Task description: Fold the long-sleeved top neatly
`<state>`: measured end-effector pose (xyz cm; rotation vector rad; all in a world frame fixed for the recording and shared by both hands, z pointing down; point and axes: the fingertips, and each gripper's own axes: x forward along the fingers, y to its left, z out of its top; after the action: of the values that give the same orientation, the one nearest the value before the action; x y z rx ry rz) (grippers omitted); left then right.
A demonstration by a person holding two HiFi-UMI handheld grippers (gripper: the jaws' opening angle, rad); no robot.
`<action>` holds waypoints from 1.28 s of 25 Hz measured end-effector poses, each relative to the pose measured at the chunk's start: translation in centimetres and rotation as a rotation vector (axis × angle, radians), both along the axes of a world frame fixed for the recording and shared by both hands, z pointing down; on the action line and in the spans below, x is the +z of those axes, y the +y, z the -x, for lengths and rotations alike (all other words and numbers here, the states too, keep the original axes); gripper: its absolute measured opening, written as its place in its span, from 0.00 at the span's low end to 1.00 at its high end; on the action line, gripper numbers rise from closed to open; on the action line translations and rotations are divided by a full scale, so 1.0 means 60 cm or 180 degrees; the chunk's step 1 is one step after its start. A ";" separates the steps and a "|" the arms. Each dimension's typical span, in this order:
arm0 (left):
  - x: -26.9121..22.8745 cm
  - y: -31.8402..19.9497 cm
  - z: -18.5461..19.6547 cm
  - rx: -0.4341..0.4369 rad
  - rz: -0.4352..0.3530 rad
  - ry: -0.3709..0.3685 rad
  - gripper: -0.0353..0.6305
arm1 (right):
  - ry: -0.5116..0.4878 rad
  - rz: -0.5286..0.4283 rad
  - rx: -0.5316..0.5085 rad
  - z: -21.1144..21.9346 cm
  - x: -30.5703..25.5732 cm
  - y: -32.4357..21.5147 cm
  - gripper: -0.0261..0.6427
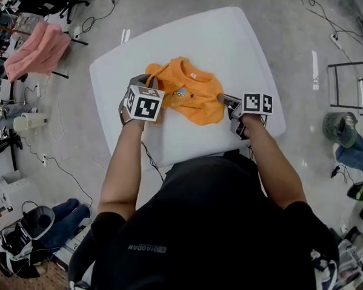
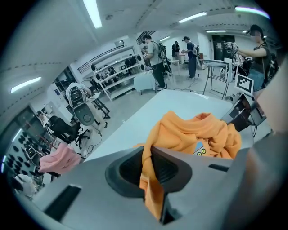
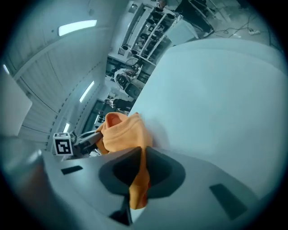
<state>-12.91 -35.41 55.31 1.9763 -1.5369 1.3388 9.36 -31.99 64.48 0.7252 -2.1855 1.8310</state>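
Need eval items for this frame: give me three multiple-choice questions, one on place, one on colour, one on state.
1. Where is the long-sleeved top?
A. on the floor
B. on the white table
C. on a chair
2. What colour is the top?
A. pink
B. white
C. orange
3. How do the left tool and right tool stand?
A. both shut on the top's fabric
B. both open and clear of it
C. only the left shut on it
Key: 1 B, the head view shows it bunched on the tabletop; 2 C, it is orange in all three views; 3 A, each tool's own view shows cloth pinched between its jaws.
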 end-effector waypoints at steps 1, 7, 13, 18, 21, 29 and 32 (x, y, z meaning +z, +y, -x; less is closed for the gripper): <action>-0.007 0.001 0.008 -0.0036 -0.0042 -0.0017 0.11 | 0.0059 -0.0028 -0.0028 -0.005 0.003 0.001 0.08; -0.065 0.022 0.040 -0.0243 -0.0400 -0.0161 0.11 | 0.0242 -0.0615 -0.0106 -0.044 -0.031 -0.031 0.07; -0.132 0.053 0.026 -0.0518 -0.0847 -0.0208 0.11 | 0.0981 -0.2140 -0.0651 -0.072 -0.112 -0.101 0.07; -0.217 0.076 0.056 -0.0681 -0.1217 -0.0270 0.11 | 0.1280 -0.3105 -0.0760 -0.042 -0.229 -0.157 0.07; -0.268 0.087 0.059 -0.0799 -0.1457 -0.0280 0.11 | 0.1319 -0.3569 -0.0843 -0.028 -0.300 -0.185 0.07; -0.407 0.112 0.123 -0.1059 -0.2001 0.0051 0.11 | 0.1298 -0.4537 -0.0850 0.050 -0.521 -0.213 0.07; -0.461 0.115 0.143 -0.1045 -0.2216 0.0113 0.11 | 0.1428 -0.4872 -0.0809 0.065 -0.591 -0.202 0.07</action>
<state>-21.50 -28.50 27.65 1.9327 -2.4086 0.6774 5.43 -44.14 29.01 0.8125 -2.7559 -0.4051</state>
